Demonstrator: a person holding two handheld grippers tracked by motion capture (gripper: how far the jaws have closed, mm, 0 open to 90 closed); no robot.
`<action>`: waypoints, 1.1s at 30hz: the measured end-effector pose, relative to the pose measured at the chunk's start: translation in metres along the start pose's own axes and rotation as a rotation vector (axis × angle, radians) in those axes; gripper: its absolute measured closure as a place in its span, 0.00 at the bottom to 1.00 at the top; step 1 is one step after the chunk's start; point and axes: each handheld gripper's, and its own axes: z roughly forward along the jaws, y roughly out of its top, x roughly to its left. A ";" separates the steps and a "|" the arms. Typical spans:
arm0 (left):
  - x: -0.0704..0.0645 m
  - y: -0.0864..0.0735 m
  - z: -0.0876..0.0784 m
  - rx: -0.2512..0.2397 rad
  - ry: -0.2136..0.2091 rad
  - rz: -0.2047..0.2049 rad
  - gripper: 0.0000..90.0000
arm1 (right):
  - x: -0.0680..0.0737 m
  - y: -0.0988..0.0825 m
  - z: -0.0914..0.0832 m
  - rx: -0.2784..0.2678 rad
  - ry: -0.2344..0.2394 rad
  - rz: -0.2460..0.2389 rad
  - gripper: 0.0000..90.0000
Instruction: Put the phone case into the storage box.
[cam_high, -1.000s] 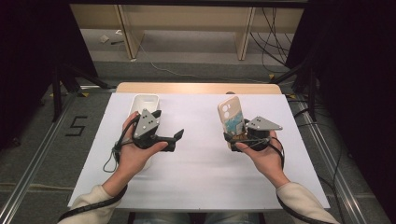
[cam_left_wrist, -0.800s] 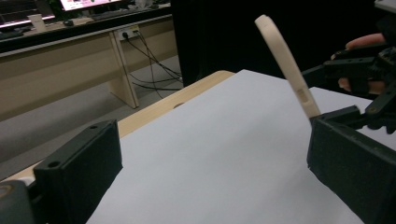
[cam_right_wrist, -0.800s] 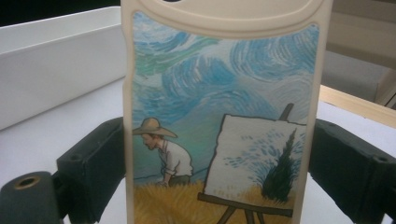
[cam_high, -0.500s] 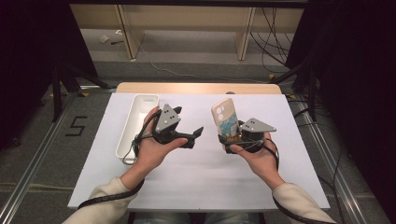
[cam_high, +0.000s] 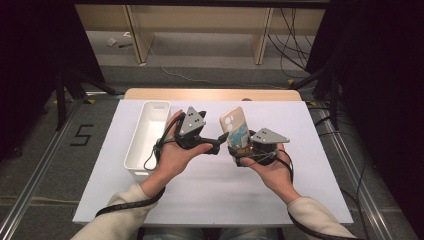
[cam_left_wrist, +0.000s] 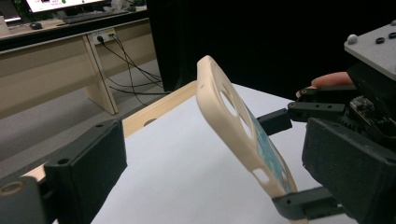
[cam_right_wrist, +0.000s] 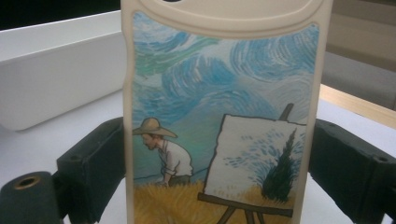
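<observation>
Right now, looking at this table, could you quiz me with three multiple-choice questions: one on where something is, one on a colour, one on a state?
1. Where does the white bin lie?
A. On the white sheet, beside the person's left hand
B. On the floor behind the table
C. Beside the person's right hand

2. What colour is the phone case's rim?
A. Black
B. Cream
C. Red

3. What state is the right claw in?
A. Open and empty
B. Lying on the table
C. Shut on the phone case

Answers:
1. A: the high view shows it at the sheet's left part, next to the left hand.
2. B: both claw views show a cream border around a painted scene with a blue sky.
3. C: in the right claw view both black jaws press the case's sides, holding it upright.
</observation>
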 end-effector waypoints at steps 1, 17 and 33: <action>0.000 0.001 0.001 -0.001 0.003 0.001 0.09 | 0.001 0.000 0.000 0.003 0.005 -0.004 0.12; 0.006 0.010 0.012 0.019 0.009 -0.030 0.17 | 0.018 0.002 0.005 0.007 0.038 -0.043 0.12; 0.005 0.010 0.017 0.055 0.023 -0.049 0.38 | 0.033 0.001 0.008 0.014 0.054 -0.105 0.12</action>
